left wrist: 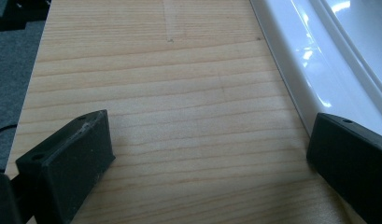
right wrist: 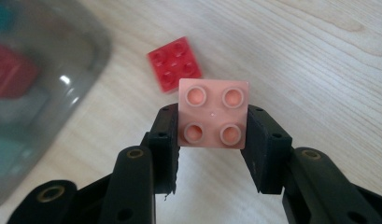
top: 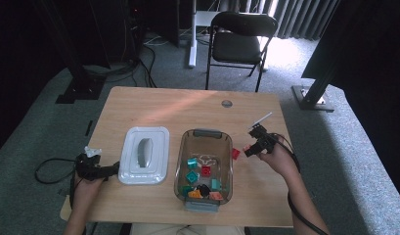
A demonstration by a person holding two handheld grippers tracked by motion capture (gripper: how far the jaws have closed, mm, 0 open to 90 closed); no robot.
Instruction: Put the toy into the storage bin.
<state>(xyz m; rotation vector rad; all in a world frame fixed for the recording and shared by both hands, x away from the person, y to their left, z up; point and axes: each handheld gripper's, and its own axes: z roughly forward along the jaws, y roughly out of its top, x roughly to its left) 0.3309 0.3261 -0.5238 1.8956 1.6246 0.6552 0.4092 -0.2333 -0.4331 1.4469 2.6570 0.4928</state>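
Observation:
My right gripper [right wrist: 213, 135] is shut on a pink four-stud brick [right wrist: 213, 113], held studs-up a little above the table; in the high view that right gripper [top: 250, 149] hovers just right of the clear bin [top: 181, 161] with the pink brick [top: 247, 148] in its jaws. A red four-stud brick [right wrist: 174, 63] lies flat on the wood beyond the held one, beside the bin's edge [right wrist: 93, 58]; it is the red brick [top: 235, 153] between gripper and bin. The bin holds several coloured bricks. My left gripper [left wrist: 207, 154] rests open on bare wood beside the white lid [left wrist: 319, 60]; the high view shows this left gripper [top: 112, 170] at the lid's left edge.
The white lid [top: 144, 154] with a grey handle lies flat left of the bin. A round grommet [top: 227, 103] sits near the table's far edge. A black folding chair [top: 239, 41] stands beyond the table, and cables trail off both sides.

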